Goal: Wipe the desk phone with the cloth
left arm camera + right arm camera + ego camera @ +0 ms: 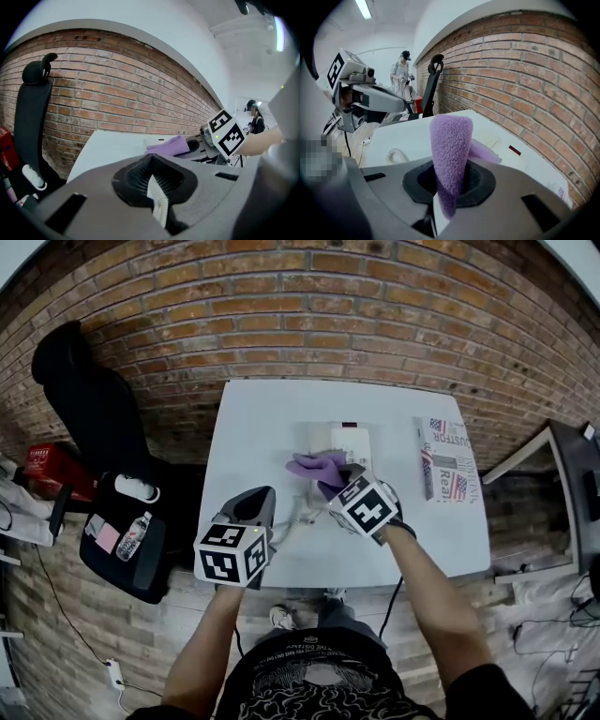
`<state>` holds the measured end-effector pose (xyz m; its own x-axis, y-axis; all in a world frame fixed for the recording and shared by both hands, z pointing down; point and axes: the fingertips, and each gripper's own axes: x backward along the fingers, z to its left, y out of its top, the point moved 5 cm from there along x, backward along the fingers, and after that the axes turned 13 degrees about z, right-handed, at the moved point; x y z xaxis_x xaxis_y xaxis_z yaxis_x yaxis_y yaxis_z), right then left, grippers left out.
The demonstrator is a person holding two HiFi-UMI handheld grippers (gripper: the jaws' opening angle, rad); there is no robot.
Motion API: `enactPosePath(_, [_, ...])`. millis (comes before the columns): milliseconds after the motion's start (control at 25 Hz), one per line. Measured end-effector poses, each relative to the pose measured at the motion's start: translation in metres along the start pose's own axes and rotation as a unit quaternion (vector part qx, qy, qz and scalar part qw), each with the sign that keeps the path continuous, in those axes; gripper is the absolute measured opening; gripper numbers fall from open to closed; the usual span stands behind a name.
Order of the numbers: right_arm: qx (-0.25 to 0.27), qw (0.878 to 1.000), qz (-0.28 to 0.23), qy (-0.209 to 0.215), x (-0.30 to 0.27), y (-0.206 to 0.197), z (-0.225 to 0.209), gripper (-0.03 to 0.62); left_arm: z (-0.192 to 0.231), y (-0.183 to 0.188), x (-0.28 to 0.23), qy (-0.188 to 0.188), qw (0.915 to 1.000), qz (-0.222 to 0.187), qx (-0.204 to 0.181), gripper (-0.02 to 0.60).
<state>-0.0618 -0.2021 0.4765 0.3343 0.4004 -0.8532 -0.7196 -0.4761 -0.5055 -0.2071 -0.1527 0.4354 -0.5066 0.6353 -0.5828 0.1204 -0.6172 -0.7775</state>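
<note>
The white desk phone lies at the middle of the white table, and its coiled cord trails toward the near edge. My right gripper is shut on a purple cloth, which hangs over the phone's near left part. In the right gripper view the cloth stands up between the jaws, with the phone beyond and the cord on the table. My left gripper is held above the table to the phone's left, shut with nothing in it.
A printed paper lies on the table's right side. A black office chair stands left of the table, with a red box and a bottle beside it. A brick wall runs behind. A person stands far off.
</note>
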Motion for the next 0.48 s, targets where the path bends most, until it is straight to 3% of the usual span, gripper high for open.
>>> enactPosePath(480, [-0.022, 1.000, 0.013, 0.018, -0.002, -0.030, 0.035, 0.044, -0.007, -0.010, 0.006, -0.018, 0.9997, 0.007, -0.015, 0.005])
